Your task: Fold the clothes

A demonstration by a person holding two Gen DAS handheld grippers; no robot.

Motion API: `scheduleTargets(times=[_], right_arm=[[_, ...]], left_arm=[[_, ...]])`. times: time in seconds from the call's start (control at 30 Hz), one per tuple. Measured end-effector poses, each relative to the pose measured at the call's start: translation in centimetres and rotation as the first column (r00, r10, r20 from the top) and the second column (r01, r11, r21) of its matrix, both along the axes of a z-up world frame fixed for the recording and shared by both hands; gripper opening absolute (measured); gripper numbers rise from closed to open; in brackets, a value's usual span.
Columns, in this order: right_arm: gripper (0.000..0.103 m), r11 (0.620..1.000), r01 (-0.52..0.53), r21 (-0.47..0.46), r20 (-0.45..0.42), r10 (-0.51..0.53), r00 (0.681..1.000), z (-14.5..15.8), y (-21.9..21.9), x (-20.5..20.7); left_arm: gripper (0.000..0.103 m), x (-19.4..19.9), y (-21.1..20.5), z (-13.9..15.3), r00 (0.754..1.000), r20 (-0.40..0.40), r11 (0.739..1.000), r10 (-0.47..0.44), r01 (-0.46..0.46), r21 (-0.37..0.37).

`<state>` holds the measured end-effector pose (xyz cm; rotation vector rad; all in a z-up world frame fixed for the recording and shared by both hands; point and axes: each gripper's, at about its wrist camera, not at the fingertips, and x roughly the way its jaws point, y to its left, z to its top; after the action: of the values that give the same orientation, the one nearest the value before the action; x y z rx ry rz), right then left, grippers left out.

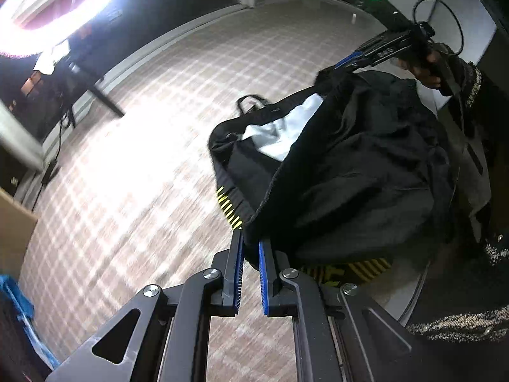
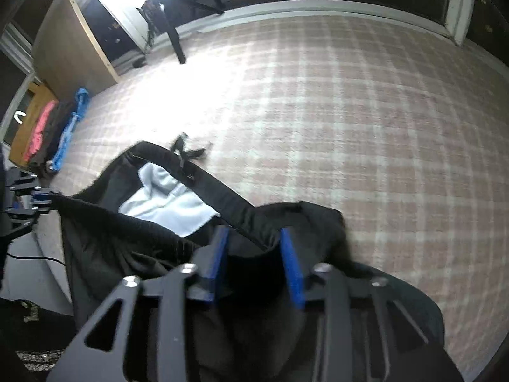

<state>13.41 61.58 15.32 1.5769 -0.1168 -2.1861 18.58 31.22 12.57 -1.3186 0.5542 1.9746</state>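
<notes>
A black garment (image 1: pixel 350 165) with a white inner lining (image 1: pixel 280 133) and a drawstring (image 1: pixel 251 100) hangs stretched between both grippers above a plaid surface (image 1: pixel 152 165). My left gripper (image 1: pixel 250 238) is shut on one corner of its edge, blue pads close together. Up at the right, my right gripper (image 1: pixel 346 63) holds the opposite corner in a person's hand. In the right wrist view, the right gripper (image 2: pixel 254 232) grips a thick bunch of the black garment (image 2: pixel 127 248), its blue pads somewhat apart. The left gripper (image 2: pixel 47 195) shows at the left edge.
A bright ring light (image 1: pixel 47 3) glares at the upper left. A cardboard box (image 2: pixel 73 44), a blue cloth (image 2: pixel 71 124) and pink clothing (image 2: pixel 39 130) sit at the far left. Yellow-and-black stripes (image 1: pixel 230 205) show beneath the garment. A dark speckled sleeve (image 1: pixel 470 324) is close by.
</notes>
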Motion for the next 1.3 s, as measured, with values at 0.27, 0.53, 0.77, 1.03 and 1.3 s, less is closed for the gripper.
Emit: scheduleTargets(times=[0.27, 0.53, 0.77, 1.03, 1.3], right_arm=[[0.048, 0.984, -0.024, -0.179, -0.008, 0.023, 1.0, -0.5, -0.1, -0.3], [0.057, 0.997, -0.041, -0.07, 0.069, 0.046, 0.997, -4.9, -3.4, -2.1], [0.008, 0.996, -0.017, -0.091, -0.096, 0.008, 0.995, -0.4, -4.4, 0.3], [0.007, 0.994, -0.063, -0.092, -0.467, 0.013, 0.884, 16.6, -8.6, 6.4], [0.007, 0.999, -0.047, -0.015, -0.657, 0.026, 0.754, 29.2, -18.0, 0.8]], left_arm=[[0.008, -2.8, -5.2, -1.8, 0.987, 0.063, 0.988, 0.149, -0.151, 0.026], [0.008, -3.6, -5.4, -3.2, 0.984, 0.088, 0.986, 0.157, -0.161, 0.033], [0.007, -2.8, -6.4, -1.2, 0.988, 0.032, 0.986, 0.154, -0.155, 0.061], [0.007, 0.4, -12.2, 11.3, 0.961, -0.195, 0.972, 0.196, -0.164, 0.168], [0.007, -3.8, -17.9, 24.5, 0.832, -0.469, 0.955, 0.296, -0.274, 0.116]])
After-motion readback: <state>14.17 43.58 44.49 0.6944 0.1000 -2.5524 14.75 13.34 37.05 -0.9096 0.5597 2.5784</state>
